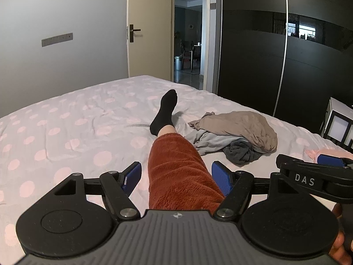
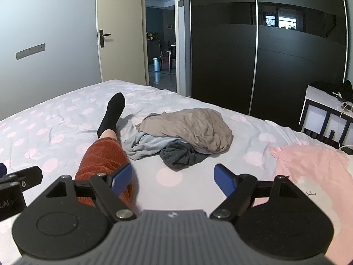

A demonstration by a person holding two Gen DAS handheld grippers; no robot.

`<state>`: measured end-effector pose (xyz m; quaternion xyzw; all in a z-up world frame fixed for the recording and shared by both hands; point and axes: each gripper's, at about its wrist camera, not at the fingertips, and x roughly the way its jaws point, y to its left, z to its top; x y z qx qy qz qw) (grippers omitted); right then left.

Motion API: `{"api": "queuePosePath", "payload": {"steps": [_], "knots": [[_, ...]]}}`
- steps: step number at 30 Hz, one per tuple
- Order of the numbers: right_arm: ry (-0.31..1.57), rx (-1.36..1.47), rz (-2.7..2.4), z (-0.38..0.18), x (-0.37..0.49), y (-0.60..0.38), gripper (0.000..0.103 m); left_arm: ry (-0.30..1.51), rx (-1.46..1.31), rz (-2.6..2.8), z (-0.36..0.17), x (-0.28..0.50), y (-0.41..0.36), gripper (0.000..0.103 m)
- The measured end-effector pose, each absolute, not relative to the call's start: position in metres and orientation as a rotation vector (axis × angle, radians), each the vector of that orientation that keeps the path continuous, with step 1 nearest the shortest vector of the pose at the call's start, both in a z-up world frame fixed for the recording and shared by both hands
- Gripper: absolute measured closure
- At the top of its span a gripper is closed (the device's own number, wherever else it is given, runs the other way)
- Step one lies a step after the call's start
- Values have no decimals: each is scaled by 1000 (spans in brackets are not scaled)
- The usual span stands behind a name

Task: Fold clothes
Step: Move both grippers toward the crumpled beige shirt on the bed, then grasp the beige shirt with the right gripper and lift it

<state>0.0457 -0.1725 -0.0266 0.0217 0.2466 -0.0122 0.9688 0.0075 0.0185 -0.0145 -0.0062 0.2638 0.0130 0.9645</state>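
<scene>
Beige top layer, pale blue under it, dark grey wad at the near edge: that's the clothes pile (image 2: 185,137), unfolded, sitting on the bed (image 2: 55,119) ahead of me and a bit right of the person's outstretched leg (image 1: 176,176). Both my tools are idle. Left gripper (image 1: 176,176) has its jaws released wide, nothing between them, and it hangs straight over the rust fleece trouser leg. Right gripper (image 2: 173,177) likewise spread and empty, over bare sheet just short of the grey wad. No garment lifted yet, so I'd judge folding hasn't started. Risks from here: three pieces are tangled, so a pinch into the pile's near edge likely drags two layers up together, and the grey one would come along with the blue. Beige fabric looks thin and crumpled; a shallow bite could slip out mid-lift. Left side could snag the fleece leg or the black sock (image 1: 166,110) if I go in straight. Pink pillow (image 2: 313,172) sits close on the right, which limits flat room for spreading. Sheet is loose and wrinkled; a low pinch could catch it along with the garment.
</scene>
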Motion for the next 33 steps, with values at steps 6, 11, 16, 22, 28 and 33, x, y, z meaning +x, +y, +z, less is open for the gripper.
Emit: {"api": "queuePosePath", "payload": {"steps": [6, 11, 16, 22, 28, 33], "knots": [[510, 56, -22, -30, 49, -176, 20, 549, -12, 25, -15, 11, 19, 20], [521, 62, -17, -31, 60, -180, 20, 554, -7, 33, -14, 17, 24, 20], [560, 104, 22, -37, 91, -187, 20, 565, -3, 66, -15, 31, 39, 20], [549, 87, 51, -48, 146, -191, 20, 593, -27, 132, -23, 48, 68, 20], [515, 74, -1, -62, 209, -196, 20, 646, -106, 215, -40, 62, 114, 20], [546, 52, 0, -81, 276, -194, 20, 688, -153, 289, -57, 71, 151, 20]]}}
